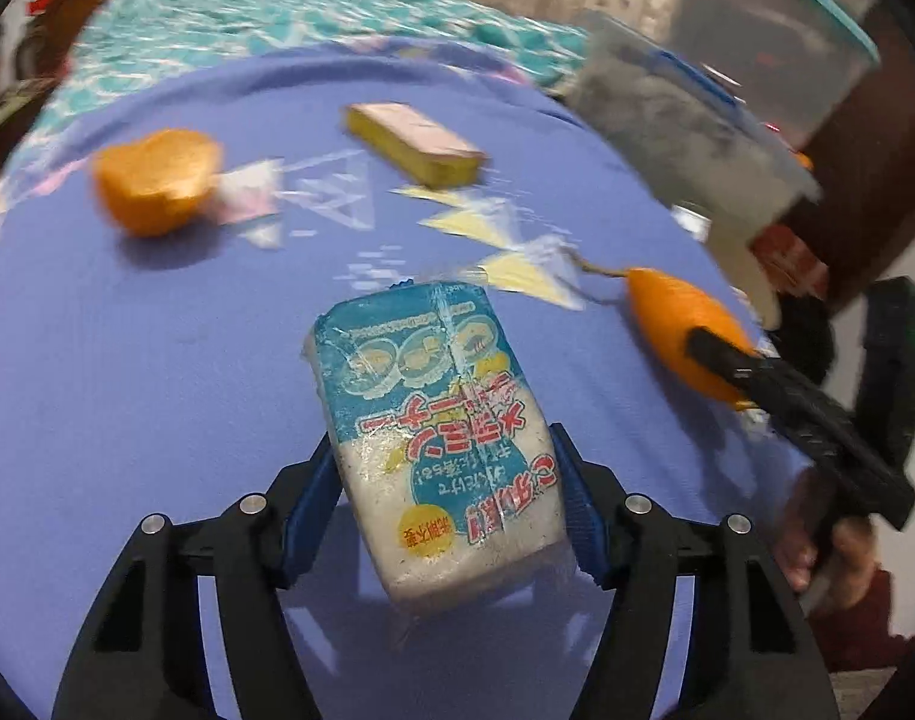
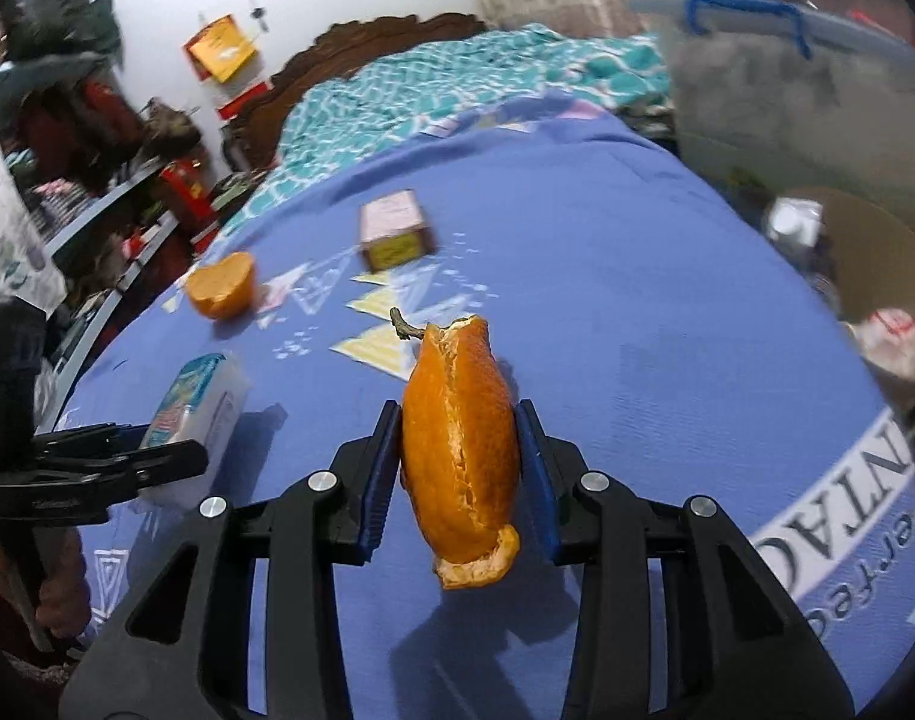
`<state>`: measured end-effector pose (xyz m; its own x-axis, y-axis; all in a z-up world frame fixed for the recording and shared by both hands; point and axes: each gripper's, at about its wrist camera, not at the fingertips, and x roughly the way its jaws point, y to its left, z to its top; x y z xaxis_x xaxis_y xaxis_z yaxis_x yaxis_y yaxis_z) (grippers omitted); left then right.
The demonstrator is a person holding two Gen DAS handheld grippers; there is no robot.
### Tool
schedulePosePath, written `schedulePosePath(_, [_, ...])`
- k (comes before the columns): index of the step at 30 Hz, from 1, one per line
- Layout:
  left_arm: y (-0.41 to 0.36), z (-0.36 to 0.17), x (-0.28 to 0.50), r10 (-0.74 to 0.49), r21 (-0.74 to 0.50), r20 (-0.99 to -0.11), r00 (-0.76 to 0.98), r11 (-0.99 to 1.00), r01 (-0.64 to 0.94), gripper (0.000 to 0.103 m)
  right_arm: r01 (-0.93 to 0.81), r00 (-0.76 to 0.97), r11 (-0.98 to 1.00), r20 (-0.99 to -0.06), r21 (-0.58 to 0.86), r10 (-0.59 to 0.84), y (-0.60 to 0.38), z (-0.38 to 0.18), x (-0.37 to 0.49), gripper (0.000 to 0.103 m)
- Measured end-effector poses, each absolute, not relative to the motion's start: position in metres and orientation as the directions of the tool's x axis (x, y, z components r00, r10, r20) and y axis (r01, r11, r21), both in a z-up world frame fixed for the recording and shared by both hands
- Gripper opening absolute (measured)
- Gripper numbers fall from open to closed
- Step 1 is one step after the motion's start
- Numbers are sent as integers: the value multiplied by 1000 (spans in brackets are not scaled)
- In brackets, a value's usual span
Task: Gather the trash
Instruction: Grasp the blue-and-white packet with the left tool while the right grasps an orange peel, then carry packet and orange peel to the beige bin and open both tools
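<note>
So both grabs were done: the left gripper (image 1: 451, 480) clamped the wrapped sponge packet (image 1: 433, 420), the right gripper (image 2: 460, 468) pinched an orange peel (image 2: 457, 450) above the blue bedspread (image 2: 637, 330), probably next hauling them right to the clear bin (image 2: 787, 96).

Both views sit just behind their own gripper, aimed forward and steeply down onto the blue bedspread (image 1: 127, 390), close in.

Left wrist view: right gripper (image 1: 721, 354) enters far right of its fingers.

Right wrist view: left gripper (image 2: 157, 450) enters far left.

Shared ground ahead of both: orange peel half (image 1: 157, 180), small box (image 1: 415, 144), teal blanket (image 2: 427, 90).
</note>
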<state>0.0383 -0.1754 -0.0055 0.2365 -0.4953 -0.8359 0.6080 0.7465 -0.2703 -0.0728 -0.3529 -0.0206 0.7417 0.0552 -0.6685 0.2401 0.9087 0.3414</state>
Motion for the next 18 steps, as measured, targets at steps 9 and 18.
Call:
schedulePosePath(9, [-291, 11, 32, -591, -388, -806, 28, 564, 729, 63, 417, 787, 828, -604, 374, -123, -439, -7, -120, 40])
schedulePosePath(18, [-451, 27, 19, -602, -388, -791, -108, 358, 849, 63, 609, 756, 659, -575, 441, -313, -573, -3, -162, 40])
